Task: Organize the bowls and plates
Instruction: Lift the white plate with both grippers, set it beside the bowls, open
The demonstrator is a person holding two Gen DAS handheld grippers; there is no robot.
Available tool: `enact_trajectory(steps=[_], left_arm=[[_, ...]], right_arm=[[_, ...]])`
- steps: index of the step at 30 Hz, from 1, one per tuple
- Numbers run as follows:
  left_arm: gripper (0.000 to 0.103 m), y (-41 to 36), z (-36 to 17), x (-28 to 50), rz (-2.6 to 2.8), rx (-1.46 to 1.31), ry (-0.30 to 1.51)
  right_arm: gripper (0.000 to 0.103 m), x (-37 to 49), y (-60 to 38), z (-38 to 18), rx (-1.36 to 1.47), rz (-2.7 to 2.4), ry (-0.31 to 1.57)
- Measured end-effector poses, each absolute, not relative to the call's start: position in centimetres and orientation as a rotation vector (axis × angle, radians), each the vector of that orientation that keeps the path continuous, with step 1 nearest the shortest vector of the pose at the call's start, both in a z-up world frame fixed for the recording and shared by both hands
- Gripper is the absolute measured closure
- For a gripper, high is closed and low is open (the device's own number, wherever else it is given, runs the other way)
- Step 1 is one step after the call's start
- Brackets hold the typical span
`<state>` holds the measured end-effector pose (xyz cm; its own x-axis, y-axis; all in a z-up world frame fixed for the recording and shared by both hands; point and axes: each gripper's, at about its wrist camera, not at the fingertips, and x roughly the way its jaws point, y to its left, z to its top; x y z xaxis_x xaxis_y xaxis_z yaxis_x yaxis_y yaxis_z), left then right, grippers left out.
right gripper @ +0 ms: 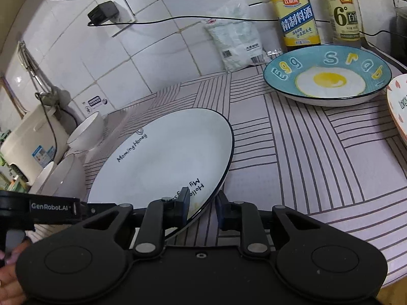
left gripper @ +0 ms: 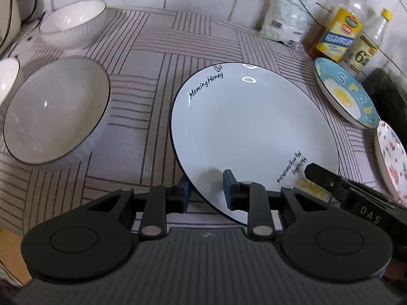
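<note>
Striped cloth, both tools clamping white plate; egg plate, bowls nearby

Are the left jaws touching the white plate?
Touching. The left wrist view shows the left gripper with one jaw above and one below the white plate's near rim.

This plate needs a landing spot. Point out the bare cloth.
Free: striped cloth between white plate and big bowl, and in front of egg plate. Crowded: bottles at the wall, bowls at the left edge.
</note>
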<state>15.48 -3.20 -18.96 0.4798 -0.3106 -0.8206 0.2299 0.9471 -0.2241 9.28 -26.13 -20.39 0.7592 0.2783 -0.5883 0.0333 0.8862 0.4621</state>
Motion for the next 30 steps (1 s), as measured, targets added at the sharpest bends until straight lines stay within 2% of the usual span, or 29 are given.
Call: enact_trajectory(steps=[5,17,30], left_arm=[[0.078,-4.3,-17.0,15.4,-0.345,0.007,0.961],[0.078,-4.1,-15.2,20.8,-0.336,-0.073,0.988],[0.078,-4.4,-16.0,26.8,-0.268,-0.103,1.023]], right_arm=[[0.077,9.3,-26.5,-19.9,0.493,0.149,0.697],[0.077,14.4,-27.1,-16.7,0.474,0.174,0.646],[0.076,21.4,-27.5,-18.2,0.434,0.214,0.639]])
